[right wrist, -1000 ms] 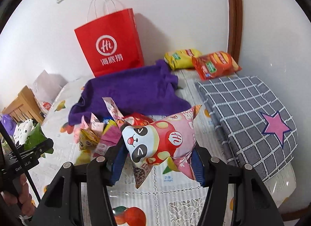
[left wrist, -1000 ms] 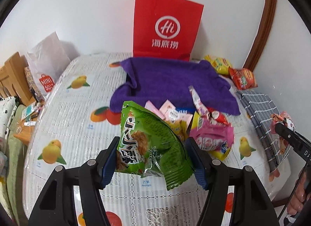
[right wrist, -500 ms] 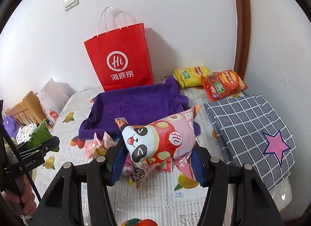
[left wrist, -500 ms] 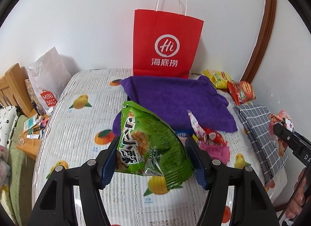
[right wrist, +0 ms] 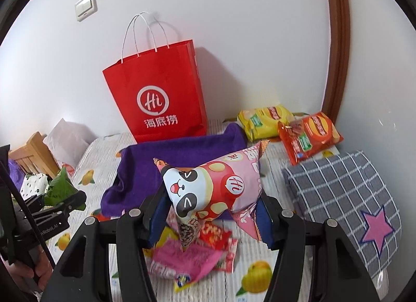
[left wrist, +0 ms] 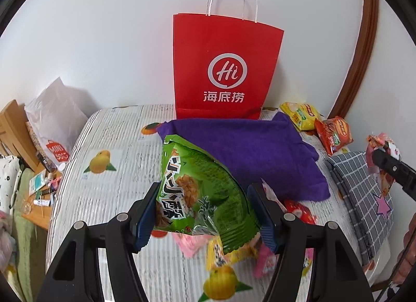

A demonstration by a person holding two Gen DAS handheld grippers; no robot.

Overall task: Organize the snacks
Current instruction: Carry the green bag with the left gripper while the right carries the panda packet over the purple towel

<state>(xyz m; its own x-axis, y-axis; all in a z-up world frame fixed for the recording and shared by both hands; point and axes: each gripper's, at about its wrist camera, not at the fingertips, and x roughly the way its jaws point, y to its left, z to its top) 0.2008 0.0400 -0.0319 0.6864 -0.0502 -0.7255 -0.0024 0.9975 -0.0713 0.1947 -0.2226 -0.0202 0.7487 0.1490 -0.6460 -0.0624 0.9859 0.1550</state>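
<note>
left tongs (left wrist: 202, 211): clamped on a green snack bag (left wrist: 197, 192), which is held by its lower part and lifted clear of the table (left wrist: 117, 198).
right tongs (right wrist: 210, 211): clamped on a pink panda snack bag (right wrist: 215, 185), also held in the air; its corners stick out past the pads.
target, as judged: the red paper bag (left wrist: 223, 68) standing upright against the wall, its top apparently open; it is well beyond both held bags.
in between: a purple towel (left wrist: 254, 151) is spread in front of the red paper bag and must be passed over.
left to do: a loose pile of small packets (right wrist: 192, 255) lies on the table under the tongs; a yellow chip bag (right wrist: 265, 120) and an orange chip bag (right wrist: 309, 133) rest near the corner beside a grey checked cushion (right wrist: 345, 198).
doing it well: each bag is best raised above the rim before it is moved forward, so the paper wall is not pushed over.
order: one bag at a time is advised, since the mouth looks narrow for two tongs.
release: the grip should be eased only once the bag hangs inside the opening.
risk: puffed bags may slip or crumple if squeezed harder.
</note>
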